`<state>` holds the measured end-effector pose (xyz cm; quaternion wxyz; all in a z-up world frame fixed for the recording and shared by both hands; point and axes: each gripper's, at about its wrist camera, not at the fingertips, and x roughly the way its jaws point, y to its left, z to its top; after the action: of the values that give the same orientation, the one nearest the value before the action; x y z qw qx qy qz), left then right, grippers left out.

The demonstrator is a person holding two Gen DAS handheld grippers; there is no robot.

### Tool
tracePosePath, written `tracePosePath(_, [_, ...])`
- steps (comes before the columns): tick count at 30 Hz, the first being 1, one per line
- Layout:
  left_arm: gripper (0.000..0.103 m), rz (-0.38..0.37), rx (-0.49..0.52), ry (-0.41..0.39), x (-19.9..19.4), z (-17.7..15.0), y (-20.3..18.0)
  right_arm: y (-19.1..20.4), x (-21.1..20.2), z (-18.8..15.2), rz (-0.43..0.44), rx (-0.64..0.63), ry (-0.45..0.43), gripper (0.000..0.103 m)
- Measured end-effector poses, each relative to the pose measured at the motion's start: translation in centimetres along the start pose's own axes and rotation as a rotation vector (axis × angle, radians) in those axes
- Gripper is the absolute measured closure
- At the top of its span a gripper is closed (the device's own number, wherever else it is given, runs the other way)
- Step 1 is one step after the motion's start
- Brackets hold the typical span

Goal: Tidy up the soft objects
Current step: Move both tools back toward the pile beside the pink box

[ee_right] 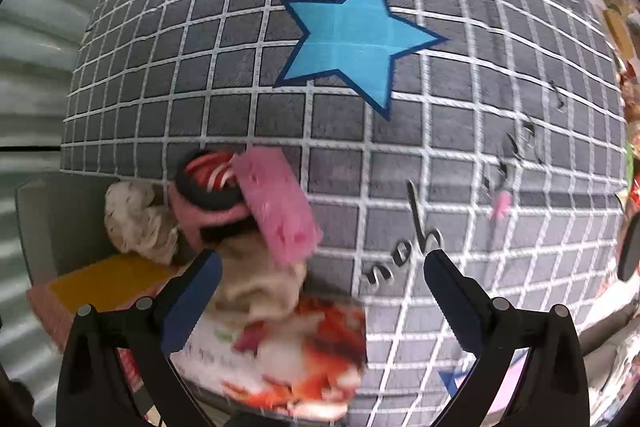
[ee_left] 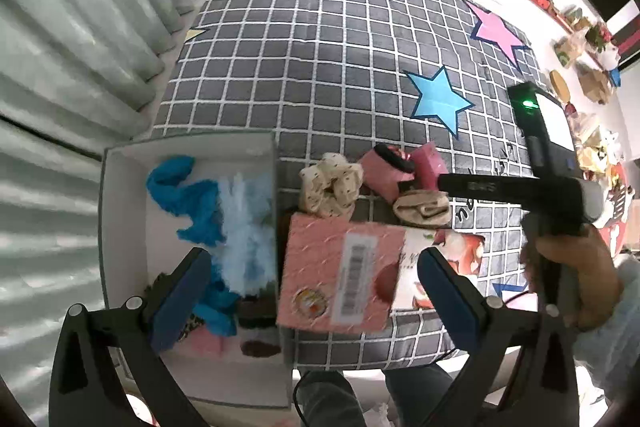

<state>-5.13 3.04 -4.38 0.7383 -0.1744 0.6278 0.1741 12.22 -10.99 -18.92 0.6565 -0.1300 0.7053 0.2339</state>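
A white box (ee_left: 120, 211) at the bed's left edge holds a blue cloth (ee_left: 188, 195), a pale blue fluffy piece (ee_left: 248, 227) and other soft items. On the grid bedspread lie a cream dotted scrunchie (ee_left: 330, 185) (ee_right: 136, 223), a pink and black rolled item (ee_left: 386, 167) (ee_right: 212, 191), a pink fuzzy piece (ee_left: 428, 163) (ee_right: 280, 203) and a beige folded sock (ee_left: 422, 209) (ee_right: 256, 283). My left gripper (ee_left: 314, 291) is open above the pink box lid (ee_left: 340, 279). My right gripper (ee_right: 322, 299) is open, just above the beige sock, holding nothing.
A pink box lid with a barcode label and a fruit-print panel (ee_right: 296, 351) lies near the bed's front edge. A corrugated wall (ee_left: 60, 87) runs along the left. Shelves with clutter (ee_left: 580, 39) stand at the right. The bedspread (ee_left: 304, 59) shows star patches.
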Motion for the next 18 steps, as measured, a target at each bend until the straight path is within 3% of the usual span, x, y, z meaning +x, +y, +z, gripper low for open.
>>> tracePosePath(9, [0.000,0.045,0.042,0.044,2.4,2.4,-3.1,-0.5,4.6,2.4,-0.091,-0.088,0.023,0.001])
tracePosePath(15, [0.000,0.055,0.075,0.078,4.4,3.7,-5.6,-6.2,3.5,3.4,-0.059,-0.009,-0.028,0.001])
tracePosePath(18, [0.000,0.058,0.091,0.089,5.4,4.6,-6.9,-9.9,2.6,4.1,-0.130,0.028,-0.059,0.001])
